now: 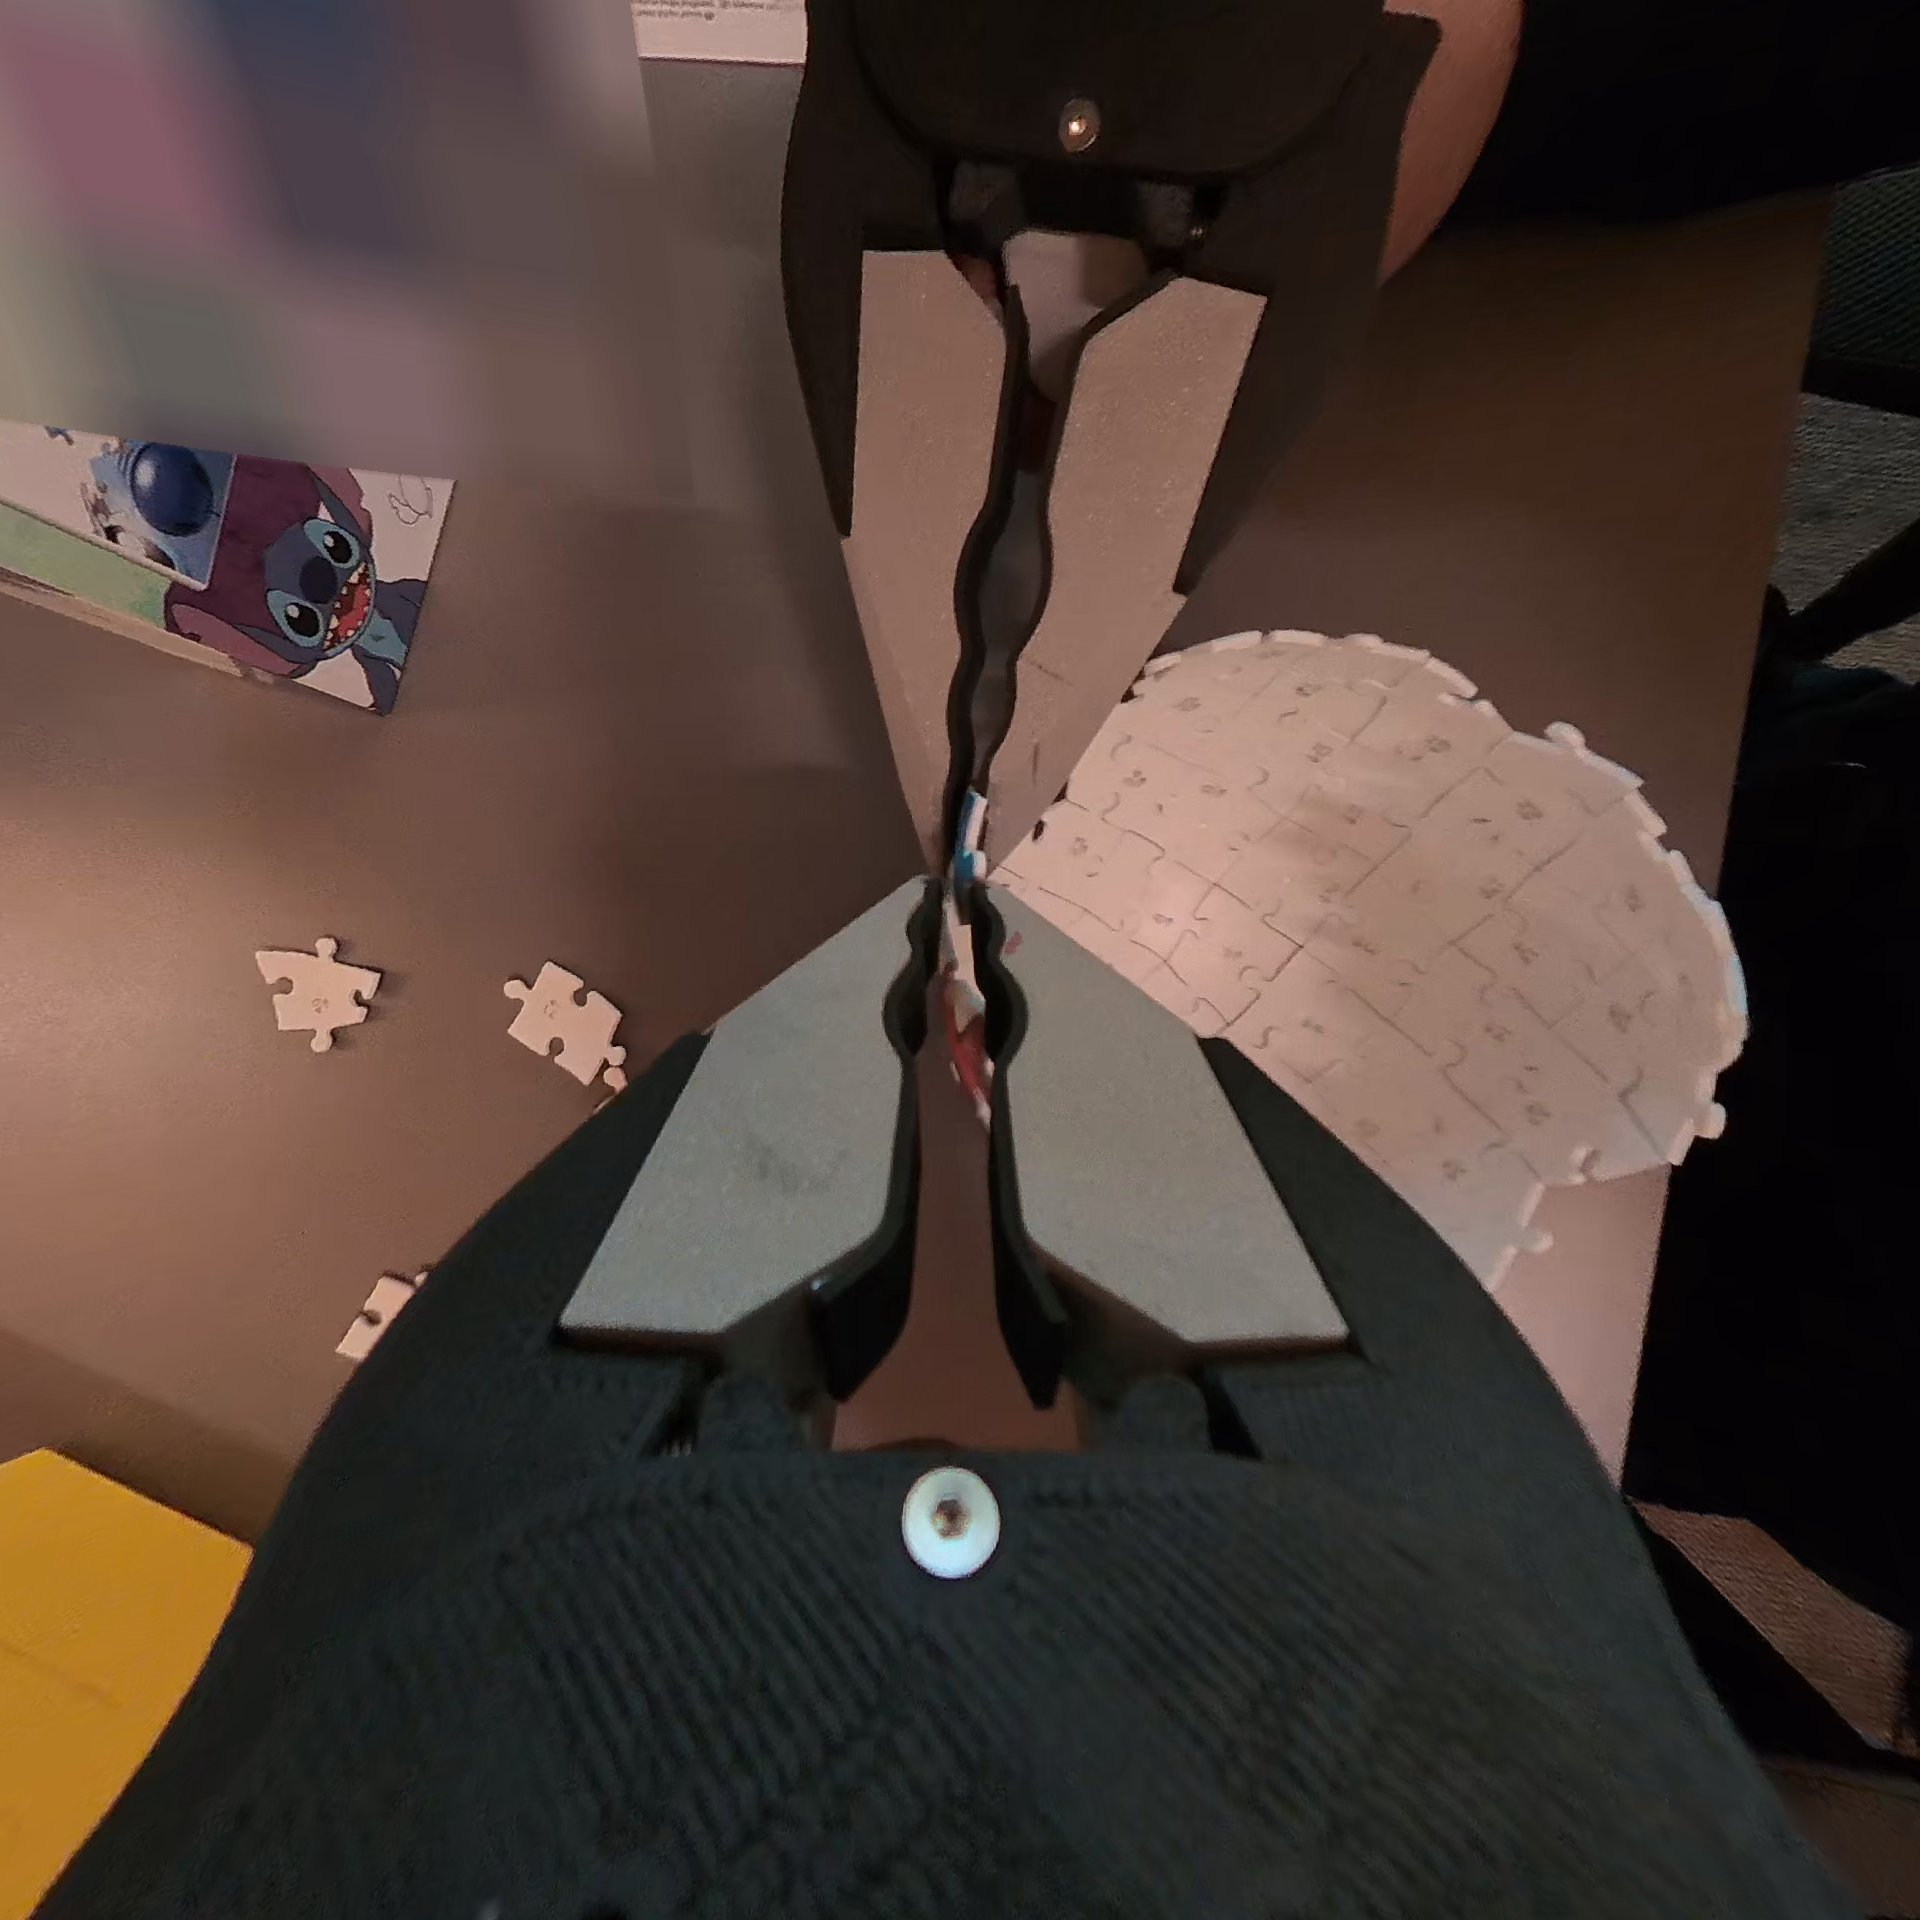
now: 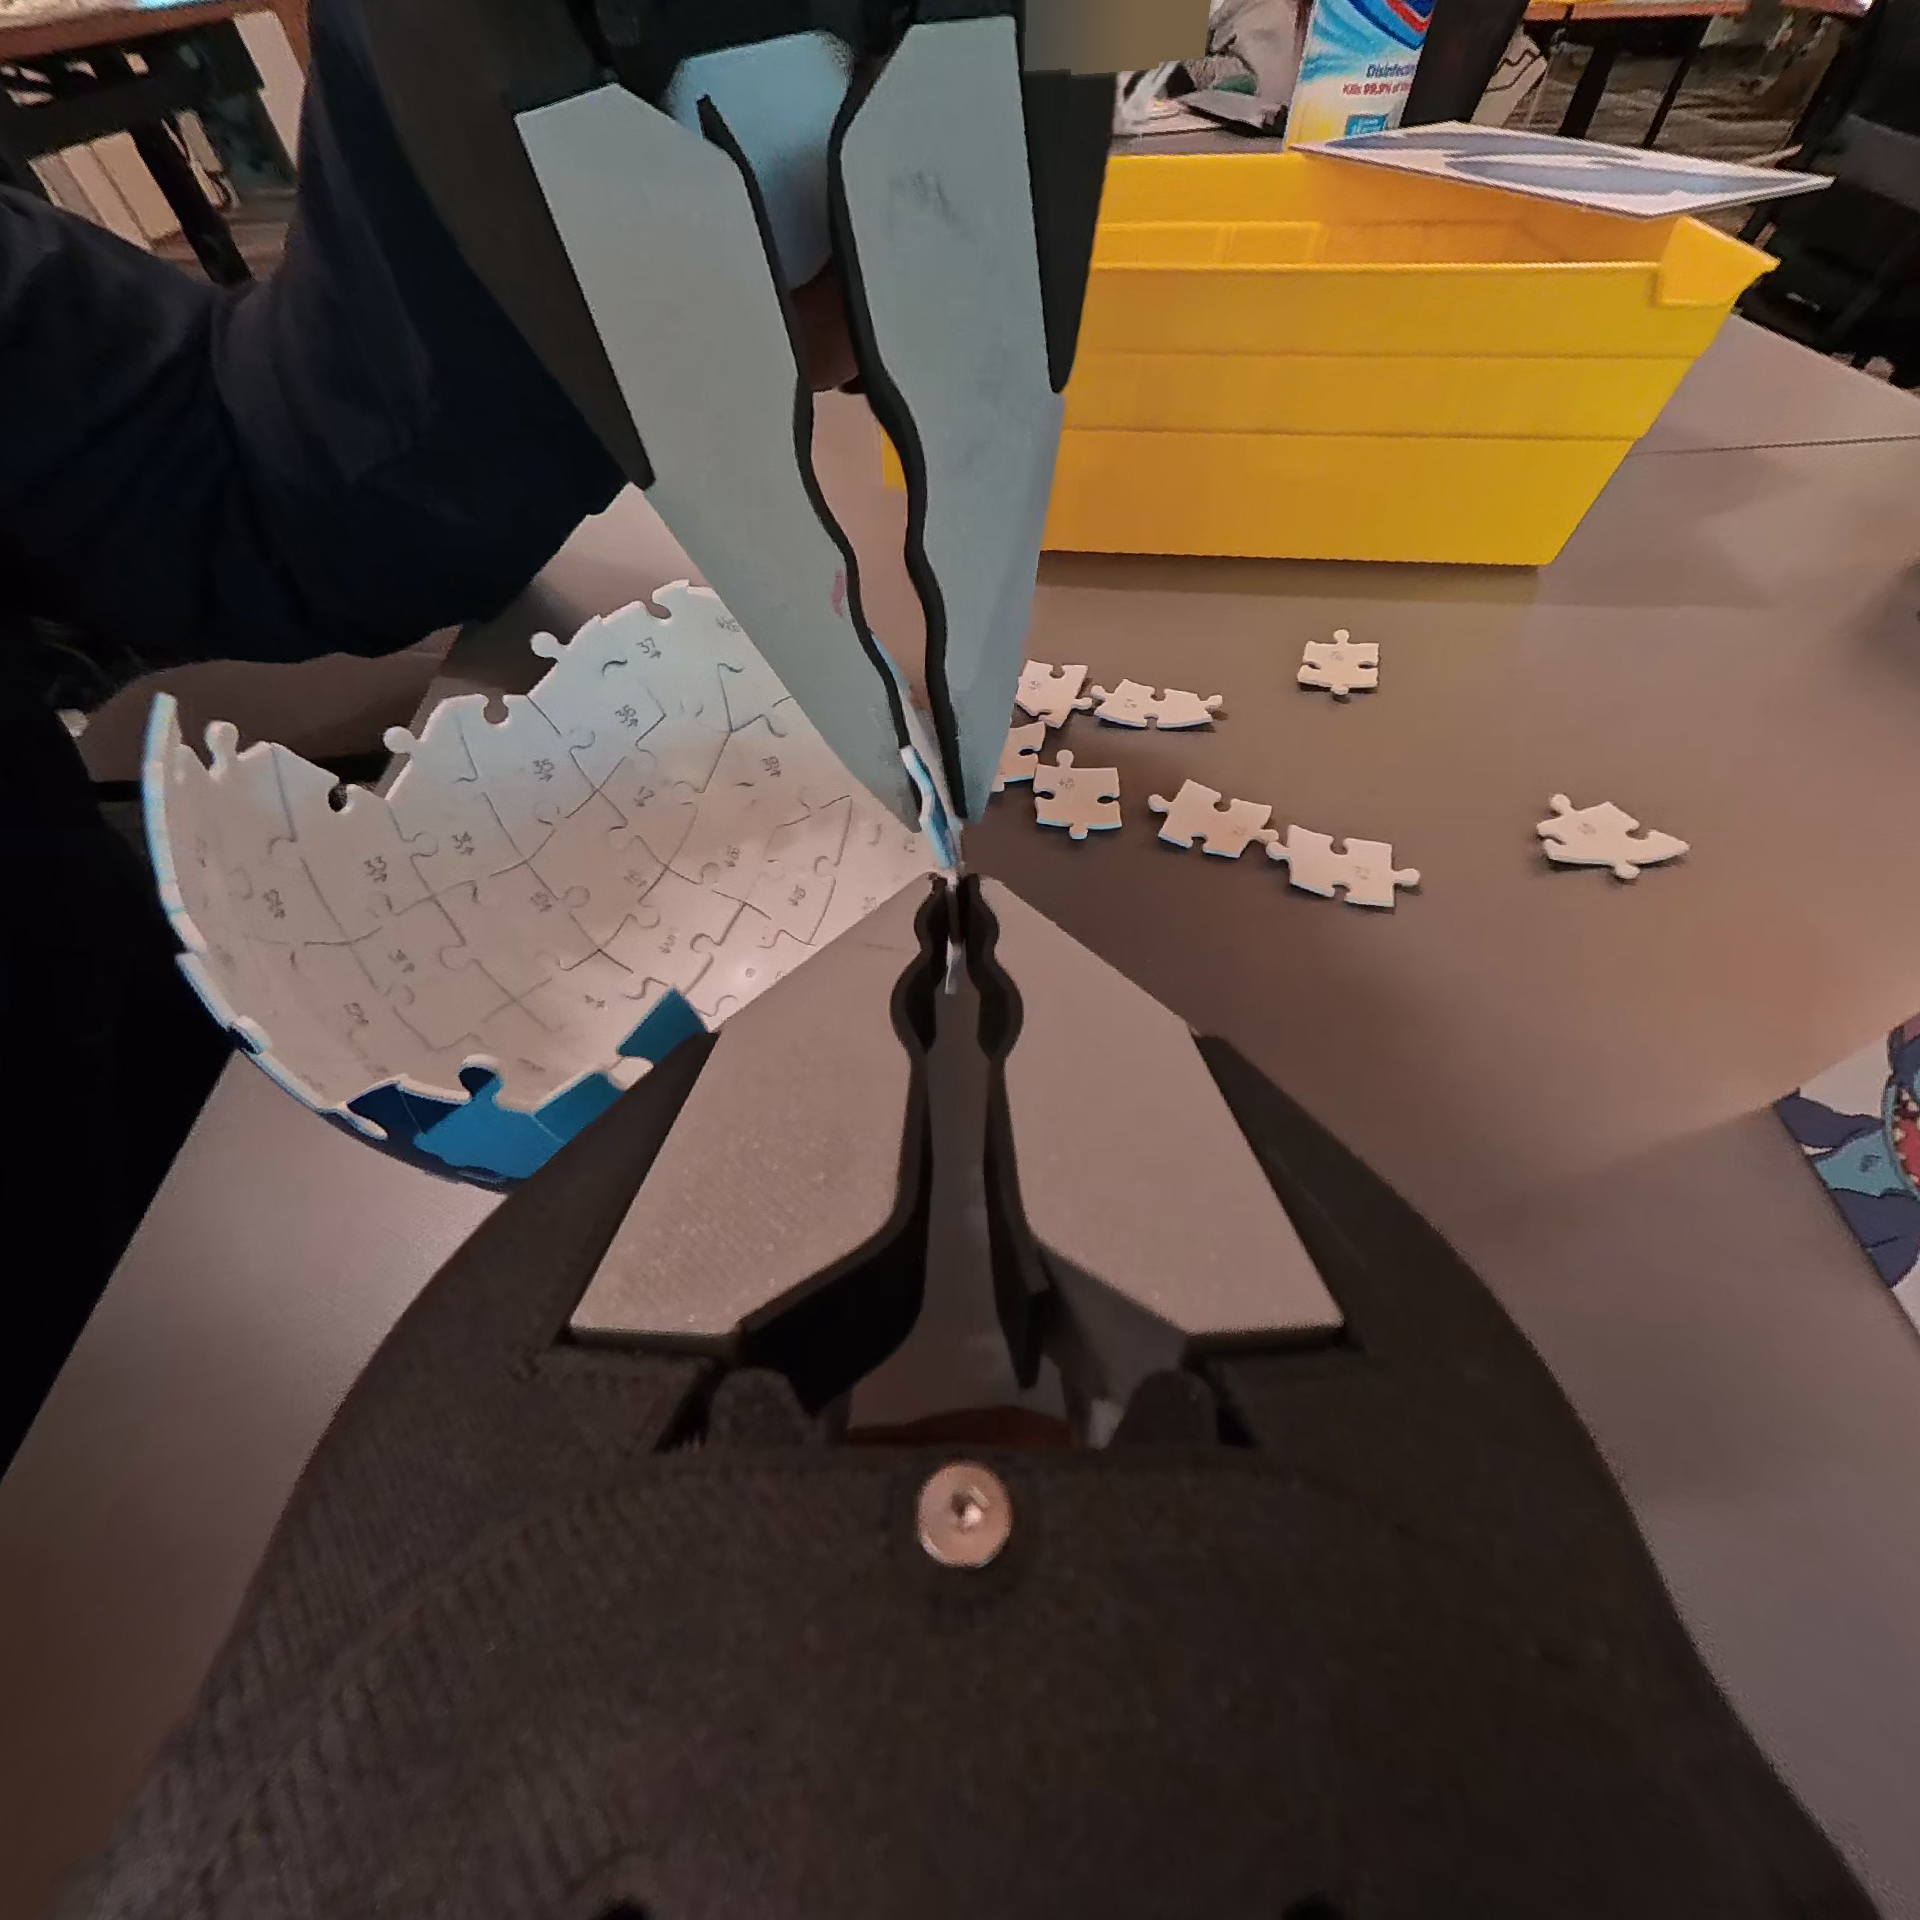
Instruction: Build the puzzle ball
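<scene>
The half-built puzzle ball (image 2: 499, 862) is an open shell, white inside and blue outside, held above the grey table; it also shows in the left wrist view (image 1: 1351, 914). My left gripper (image 1: 951, 904) is shut on the shell's rim and reaches in from above in the right wrist view (image 2: 940, 821). My right gripper (image 2: 961, 894) is shut on a single puzzle piece (image 2: 951, 971), seen edge-on. It meets the left gripper tip to tip at the rim and comes from the top in the left wrist view (image 1: 961, 821). The joint itself is hidden between the fingers.
Several loose white pieces (image 2: 1081, 795) lie on the table (image 2: 1455, 987) behind the grippers, and two more show in the left wrist view (image 1: 317, 992). A yellow bin (image 2: 1351, 416) stands at the back. A picture card (image 1: 301, 582) lies flat. A person's dark sleeve (image 2: 260, 416) is at the left. Only a small space, under 4 cm, lies between the two pairs of fingers.
</scene>
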A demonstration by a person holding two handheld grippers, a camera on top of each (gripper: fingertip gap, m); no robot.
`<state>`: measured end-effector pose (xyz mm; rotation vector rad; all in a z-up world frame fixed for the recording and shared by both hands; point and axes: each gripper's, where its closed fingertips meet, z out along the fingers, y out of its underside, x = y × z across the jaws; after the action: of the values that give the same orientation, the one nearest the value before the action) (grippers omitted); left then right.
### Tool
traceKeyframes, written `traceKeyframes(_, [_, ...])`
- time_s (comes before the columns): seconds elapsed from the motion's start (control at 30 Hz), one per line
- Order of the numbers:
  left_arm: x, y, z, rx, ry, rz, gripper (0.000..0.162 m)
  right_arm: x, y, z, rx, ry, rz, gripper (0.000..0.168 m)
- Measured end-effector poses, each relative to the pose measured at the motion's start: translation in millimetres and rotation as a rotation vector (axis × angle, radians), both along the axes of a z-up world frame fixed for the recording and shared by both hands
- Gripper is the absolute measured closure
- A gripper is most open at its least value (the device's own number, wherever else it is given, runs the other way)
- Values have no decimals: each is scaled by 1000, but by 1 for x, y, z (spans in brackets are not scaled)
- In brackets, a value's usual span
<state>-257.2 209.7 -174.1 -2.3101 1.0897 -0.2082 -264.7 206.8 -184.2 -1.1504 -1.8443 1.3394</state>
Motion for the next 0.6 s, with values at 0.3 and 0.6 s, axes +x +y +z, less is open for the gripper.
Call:
traceKeyframes(0.3, [-4, 2, -9, -25, 35, 19, 153, 0, -5, -3, -67, -54, 2, 168])
traceKeyframes(0.6, [0, -3, -9, -60, -12, -9, 162, 0, -6, -1, -36, -27, 18, 168])
